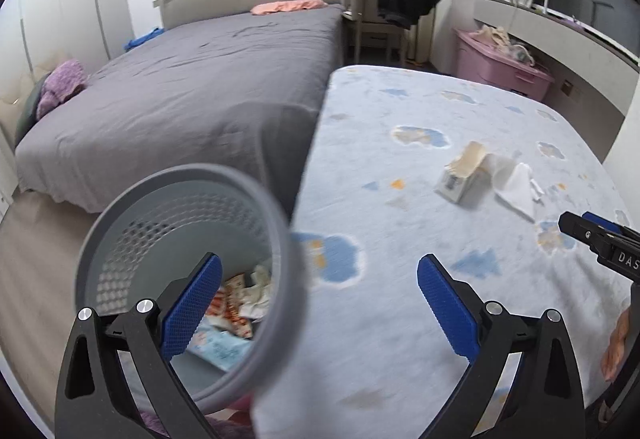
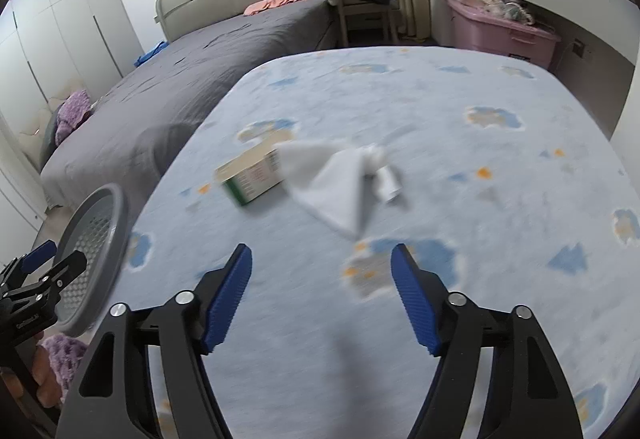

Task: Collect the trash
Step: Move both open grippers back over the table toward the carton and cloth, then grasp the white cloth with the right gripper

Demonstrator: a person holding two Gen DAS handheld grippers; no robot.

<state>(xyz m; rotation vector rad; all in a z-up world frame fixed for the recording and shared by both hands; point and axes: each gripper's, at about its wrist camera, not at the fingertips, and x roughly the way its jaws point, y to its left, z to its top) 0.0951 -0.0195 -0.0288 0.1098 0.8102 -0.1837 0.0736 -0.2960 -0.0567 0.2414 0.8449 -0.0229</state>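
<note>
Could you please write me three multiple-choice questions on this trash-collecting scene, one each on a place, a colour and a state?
1. Where does the small box lie?
A. On the light blue patterned mattress, beside the white tissue
B. Inside the bin
C. On the grey bed

2. What colour is the mesh trash bin?
A. Pink
B. Grey
C. Green

3. How does the right gripper stand?
A. Shut on the tissue
B. Shut on the box
C. Open and holding nothing

Answers:
1. A, as the right wrist view shows the box on the mattress with the tissue against its side.
2. B, as its rim and perforated wall are grey in both views.
3. C, as its blue pads are set wide apart with only the mattress between them.
</note>
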